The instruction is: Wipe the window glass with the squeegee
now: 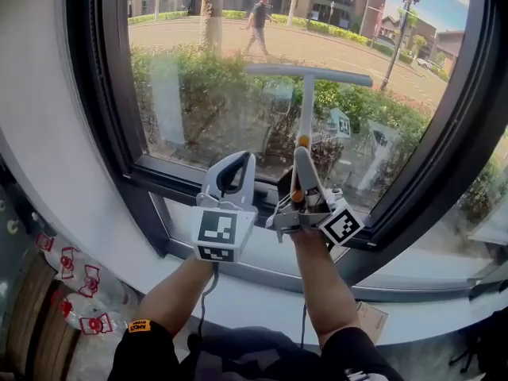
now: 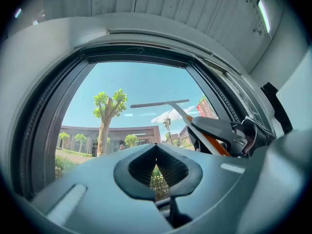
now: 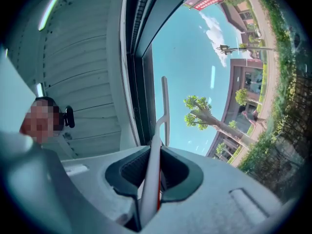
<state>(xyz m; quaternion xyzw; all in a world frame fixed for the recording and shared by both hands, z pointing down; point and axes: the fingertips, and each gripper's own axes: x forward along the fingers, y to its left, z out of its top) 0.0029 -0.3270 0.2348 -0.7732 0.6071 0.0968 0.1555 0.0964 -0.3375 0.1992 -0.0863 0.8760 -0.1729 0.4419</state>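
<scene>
Between the clenched jaws of the right gripper [image 3: 155, 155] the squeegee [image 1: 306, 109] is gripped by its handle; beside it the left gripper [image 2: 156, 150] is closed on nothing. Beyond the jaws the shaft runs straight up, blade crosswise at the glass [image 1: 198, 94] (contact unconfirmed). A wiping stroke is judged in hand; an evenly pressed downward pull is called for.

Your head camera looks down at the window [image 1: 198, 94]. Both gripper cameras, close behind their jaws, look up through it.
</scene>
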